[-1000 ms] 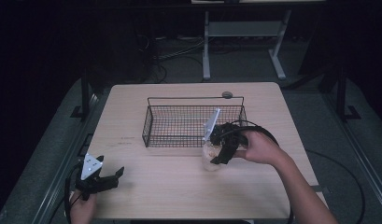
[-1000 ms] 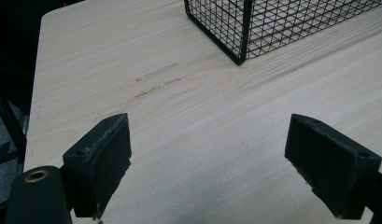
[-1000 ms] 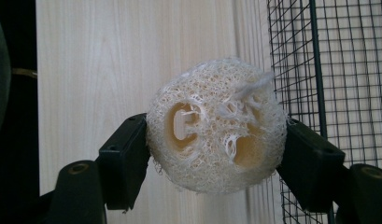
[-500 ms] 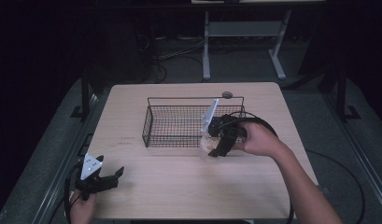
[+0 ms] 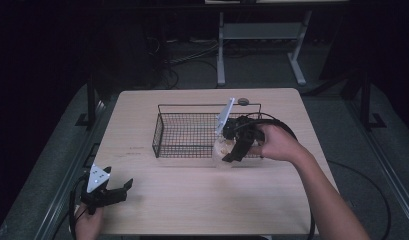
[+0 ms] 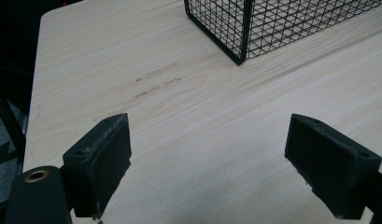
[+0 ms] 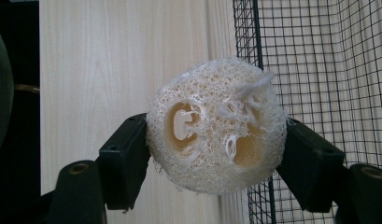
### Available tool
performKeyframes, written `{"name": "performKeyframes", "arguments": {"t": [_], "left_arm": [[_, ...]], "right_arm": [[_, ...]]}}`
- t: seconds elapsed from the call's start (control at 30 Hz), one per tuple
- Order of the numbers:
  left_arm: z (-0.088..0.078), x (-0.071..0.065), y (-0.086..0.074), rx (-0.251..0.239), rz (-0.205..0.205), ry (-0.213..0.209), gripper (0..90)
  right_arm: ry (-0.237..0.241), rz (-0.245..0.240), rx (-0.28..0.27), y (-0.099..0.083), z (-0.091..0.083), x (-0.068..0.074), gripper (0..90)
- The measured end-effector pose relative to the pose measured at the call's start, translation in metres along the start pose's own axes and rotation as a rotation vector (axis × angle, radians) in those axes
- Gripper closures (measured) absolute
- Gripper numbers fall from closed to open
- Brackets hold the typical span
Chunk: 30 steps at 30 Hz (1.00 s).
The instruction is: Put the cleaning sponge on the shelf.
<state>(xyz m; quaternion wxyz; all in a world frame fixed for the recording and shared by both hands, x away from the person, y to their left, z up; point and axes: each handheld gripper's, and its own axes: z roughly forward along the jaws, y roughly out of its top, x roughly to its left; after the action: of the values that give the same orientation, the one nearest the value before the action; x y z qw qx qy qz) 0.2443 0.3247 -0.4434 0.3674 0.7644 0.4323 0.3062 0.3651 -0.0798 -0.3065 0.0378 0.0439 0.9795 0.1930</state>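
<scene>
High view: a black wire basket [image 5: 192, 132] is seen mid-desk [image 5: 192, 210], with a small round disc [image 5: 243, 102] just beyond its far rim.
Obstruction: the basket's near wall is met just beside the loofah slice [image 5: 222, 149].
Loofah: held above the desk at the basket's near right corner.
Right tongs [image 7: 216, 154]: clamped on the loofah's rim.
Loofah orientation: the holed flat face [image 7: 212, 135] is turned toward the right gripper view; the short axis runs along the tongs.
Left tongs [image 6: 209, 154]: held wide, nothing between, over bare desk.
</scene>
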Motion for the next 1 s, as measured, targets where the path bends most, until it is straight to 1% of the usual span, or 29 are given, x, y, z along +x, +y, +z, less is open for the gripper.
{"name": "performKeyframes", "arguments": {"t": [0.17,0.4,0.43,0.53,0.63,0.73,0.9,1.0], "left_arm": [[0.0,0.0,0.0,0.002,0.001,-0.001,13.7],[0.0,0.0,0.0,0.001,-0.002,0.0,13.7],[0.0,0.0,0.0,-0.002,-0.005,0.0,13.7],[0.0,0.0,0.0,0.0,-0.005,0.0,13.7],[0.0,0.0,0.0,-0.001,-0.002,-0.001,13.7],[0.0,0.0,0.0,-0.001,-0.002,-0.001,13.7],[0.0,0.0,0.0,-0.002,-0.003,-0.002,13.7],[0.0,0.0,0.0,-0.002,-0.005,-0.003,13.7]], "right_arm": [[-0.001,0.004,0.002,0.001,0.0,-0.002,29.4],[-0.016,0.0,0.0,0.005,-0.006,-0.009,29.4],[-0.012,0.007,-0.015,0.006,-0.009,-0.011,29.4],[-0.027,0.009,-0.006,0.009,-0.012,-0.014,29.4],[-0.032,0.01,-0.019,0.012,-0.015,-0.019,29.4],[-0.038,0.013,-0.01,0.015,-0.016,-0.024,29.4],[-0.039,0.033,-0.009,0.018,-0.017,-0.036,29.4],[-0.049,0.04,-0.003,0.018,-0.016,-0.042,29.4]]}}
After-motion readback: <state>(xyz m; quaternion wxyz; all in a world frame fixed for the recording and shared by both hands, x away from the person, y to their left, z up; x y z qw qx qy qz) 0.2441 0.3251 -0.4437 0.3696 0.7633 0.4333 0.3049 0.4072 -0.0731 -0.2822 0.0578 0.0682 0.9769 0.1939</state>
